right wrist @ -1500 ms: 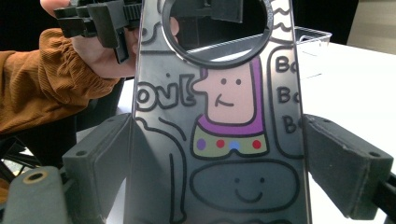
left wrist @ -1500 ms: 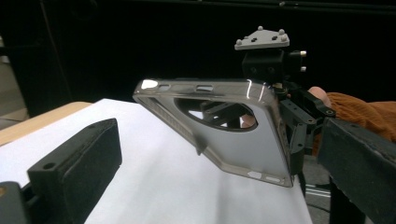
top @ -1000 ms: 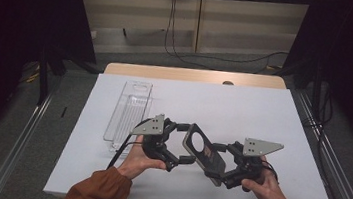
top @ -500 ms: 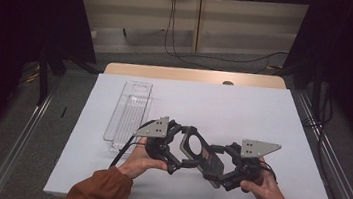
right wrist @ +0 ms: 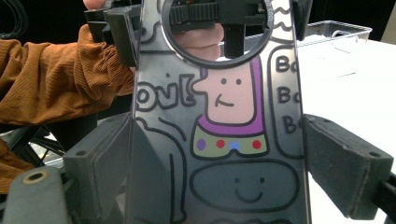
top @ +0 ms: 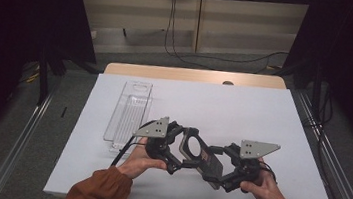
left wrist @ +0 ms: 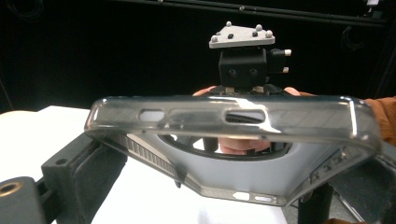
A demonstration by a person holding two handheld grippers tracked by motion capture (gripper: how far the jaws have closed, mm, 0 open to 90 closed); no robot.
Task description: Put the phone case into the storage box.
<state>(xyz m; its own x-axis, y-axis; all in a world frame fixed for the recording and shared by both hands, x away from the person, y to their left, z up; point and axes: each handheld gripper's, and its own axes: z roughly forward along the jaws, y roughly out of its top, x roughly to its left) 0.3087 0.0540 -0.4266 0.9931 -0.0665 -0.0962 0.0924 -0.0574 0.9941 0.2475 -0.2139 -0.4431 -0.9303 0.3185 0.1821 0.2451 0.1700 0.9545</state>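
Both grippers clamp the phone case (top: pixel 197 152); its lower end cut off in the right gripper view.

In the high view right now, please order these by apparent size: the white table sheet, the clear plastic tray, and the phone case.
1. White table sheet, by far the largest.
2. Clear plastic tray.
3. Phone case, smallest, though the grippers hide its ends, so its full length is unsure.

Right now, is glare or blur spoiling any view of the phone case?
High view: evenly lit but dim, the phone case small and dark between the two hand-held grippers. Left gripper view: bright glare streaks along the case's clear rim, black background. Right gripper view: the printed cartoon is sharp, while the white table behind is overexposed.
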